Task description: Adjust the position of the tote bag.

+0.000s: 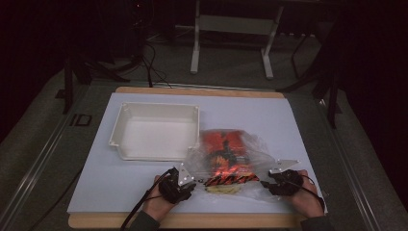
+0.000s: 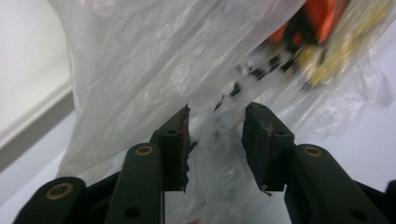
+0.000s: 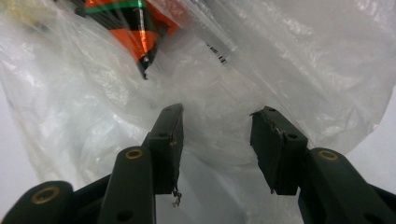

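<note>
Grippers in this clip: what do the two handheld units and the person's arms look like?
Both are black. The left gripper and right gripper each carry a grey three-cornered plate on top and trail a thin black cable. Close up, each has two flat black jaws on arms with brass-coloured pivot rings; the pad edges look worn and chipped. Dark sleeve cuffs show at the wrists.

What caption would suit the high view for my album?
Two hand-held grippers, left and right, flank a clear bag of orange packets beside a white tray.
</note>
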Demonstrator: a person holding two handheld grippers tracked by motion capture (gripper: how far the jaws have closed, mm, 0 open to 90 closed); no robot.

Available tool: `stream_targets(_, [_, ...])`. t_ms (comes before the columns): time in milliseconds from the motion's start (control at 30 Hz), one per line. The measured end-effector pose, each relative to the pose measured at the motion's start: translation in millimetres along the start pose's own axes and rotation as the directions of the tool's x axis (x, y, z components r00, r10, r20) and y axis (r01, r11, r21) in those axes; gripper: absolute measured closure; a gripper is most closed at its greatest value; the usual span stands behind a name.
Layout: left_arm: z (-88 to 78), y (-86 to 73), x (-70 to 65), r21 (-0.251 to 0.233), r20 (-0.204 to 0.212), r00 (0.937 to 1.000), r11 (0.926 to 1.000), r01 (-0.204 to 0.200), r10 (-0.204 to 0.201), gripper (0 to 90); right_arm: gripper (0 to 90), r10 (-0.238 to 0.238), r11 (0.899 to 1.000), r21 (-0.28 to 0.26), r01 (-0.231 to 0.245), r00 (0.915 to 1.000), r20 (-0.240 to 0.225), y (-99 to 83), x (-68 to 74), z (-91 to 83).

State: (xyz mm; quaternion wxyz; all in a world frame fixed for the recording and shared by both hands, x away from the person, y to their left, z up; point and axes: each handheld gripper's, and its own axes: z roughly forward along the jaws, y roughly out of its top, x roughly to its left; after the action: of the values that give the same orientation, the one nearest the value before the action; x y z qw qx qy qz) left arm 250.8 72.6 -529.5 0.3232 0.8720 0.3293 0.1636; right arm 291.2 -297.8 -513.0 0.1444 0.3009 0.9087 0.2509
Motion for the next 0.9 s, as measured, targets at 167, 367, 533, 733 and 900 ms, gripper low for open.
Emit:
stream_targets(167, [1.0, -0.4, 7.4, -0.003, -0.062, 0.9980, 0.9999, 0.013, -0.013, 62.9, 57.1, 0.002, 1.000, 0.008, -0.002, 0.9991, 0.042, 2.4, -4.7, 1.7])
stream_targets(367, [2.3, -0.3, 12.7, -0.009, -0.095, 0.9947, 0.9992, 0.039, -0.039, 62.9, 59.2, 0.036, 0.999, 0.008, -0.036, 0.9968, 0.071, 2.8, -11.3, 3.1])
stream_targets(533, [3.0, 0.5, 17.4, -0.022, -0.114, 0.9907, 0.9971, 0.073, -0.075, 62.6, 60.3, 0.054, 0.998, 0.005, -0.055, 0.9917, 0.117, 8.4, -16.3, 6.5])
stream_targets(733, [-12.8, 4.0, 16.7, -0.112, -0.103, 0.9906, 0.9907, 0.078, -0.090, 61.8, 59.5, 0.078, 0.996, -0.051, -0.072, 0.9879, 0.134, 20.4, -19.4, 4.2])
stream_targets(900, [-29.8, 11.4, 16.7, -0.187, -0.088, 0.9925, 0.9800, 0.067, -0.084, 61.9, 59.6, 0.115, 0.985, -0.141, -0.097, 0.9857, 0.123, 25.0, -21.5, -8.3])
